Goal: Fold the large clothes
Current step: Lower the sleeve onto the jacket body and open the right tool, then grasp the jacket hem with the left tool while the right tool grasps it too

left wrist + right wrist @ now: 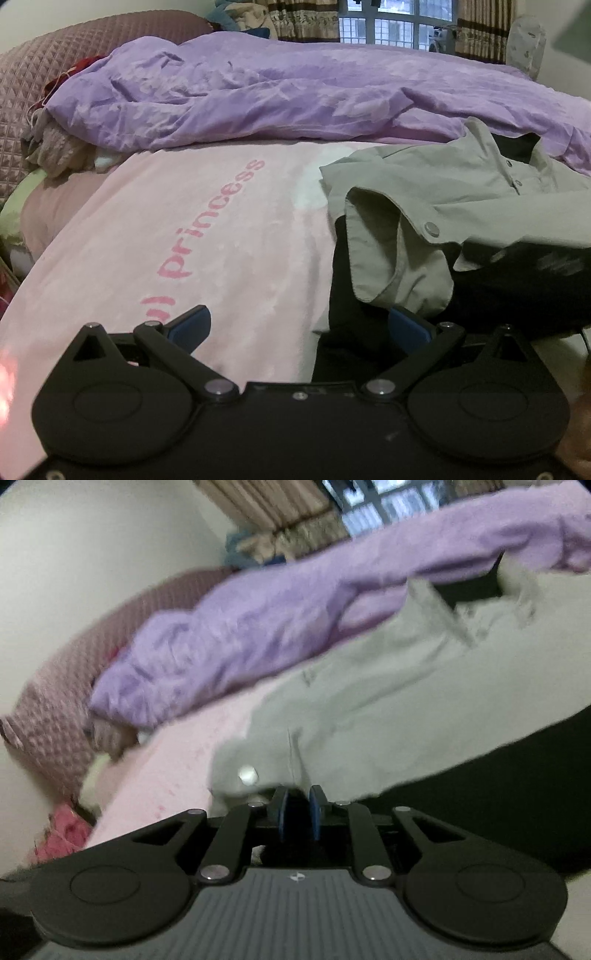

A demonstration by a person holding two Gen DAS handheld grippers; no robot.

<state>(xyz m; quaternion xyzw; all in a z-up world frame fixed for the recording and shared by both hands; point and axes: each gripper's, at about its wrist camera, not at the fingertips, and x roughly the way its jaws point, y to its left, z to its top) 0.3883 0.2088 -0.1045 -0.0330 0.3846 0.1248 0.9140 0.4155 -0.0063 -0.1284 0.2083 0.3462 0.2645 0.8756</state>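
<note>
Only the left view showed the left gripper spread wide, empty, over the pink blanket. The grey jacket lay at two o'clock. The right gripper, nearly closed, pinched the jacket's hem; a purple quilt lay beyond.

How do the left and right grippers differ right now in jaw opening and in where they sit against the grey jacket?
The left gripper has its jaws spread wide; the right gripper has its jaws nearly together.
The left gripper sits over the pink blanket and the grey jacket's dark lining with nothing pinched; the right gripper sits at the jacket's edge, though blur hides whether cloth is clamped.
Both have blue pads on black linkages.
</note>
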